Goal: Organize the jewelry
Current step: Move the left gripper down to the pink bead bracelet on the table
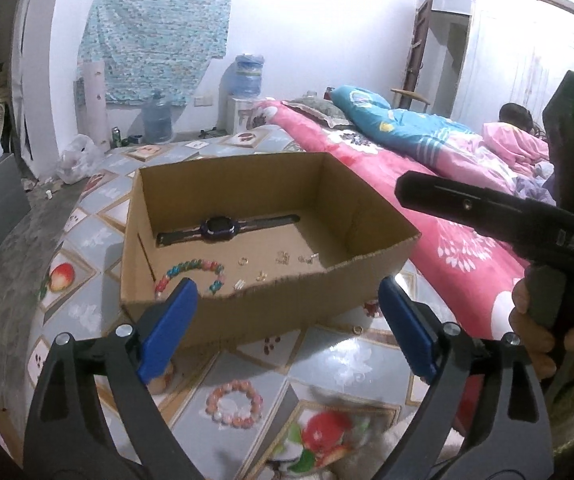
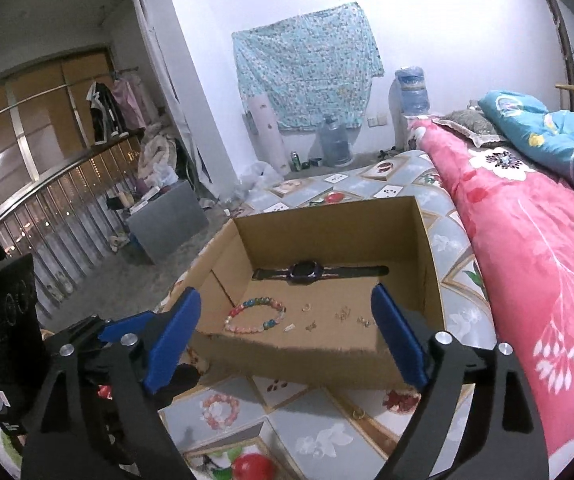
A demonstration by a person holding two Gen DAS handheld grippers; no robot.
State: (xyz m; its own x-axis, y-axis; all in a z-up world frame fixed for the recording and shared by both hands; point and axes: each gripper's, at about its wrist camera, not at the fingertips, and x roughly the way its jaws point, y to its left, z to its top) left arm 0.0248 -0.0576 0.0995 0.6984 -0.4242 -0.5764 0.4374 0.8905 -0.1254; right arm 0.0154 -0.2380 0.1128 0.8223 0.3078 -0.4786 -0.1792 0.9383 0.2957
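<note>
An open cardboard box (image 1: 247,312) (image 2: 299,364) stands on a fruit-patterned cloth. Inside lie a dark watch (image 1: 223,226) (image 2: 307,271), a multicoloured bead bracelet (image 1: 191,274) (image 2: 255,314) and several small gold earrings (image 1: 283,258) (image 2: 343,314). On the cloth in front of the box lie a pink bead bracelet (image 1: 234,404) (image 2: 219,410) and a small gold ring (image 1: 357,330) (image 2: 357,414). My left gripper (image 1: 287,328) is open, empty, just short of the box's near wall. My right gripper (image 2: 287,340) is open and empty too, over the near wall.
A bed with a pink floral quilt (image 1: 427,200) (image 2: 527,260) runs along the right; a person (image 1: 515,120) lies at its far end. Water bottles (image 1: 158,114) (image 2: 335,140) stand by the far wall. A grey cabinet (image 2: 167,220) stands on the floor to the left.
</note>
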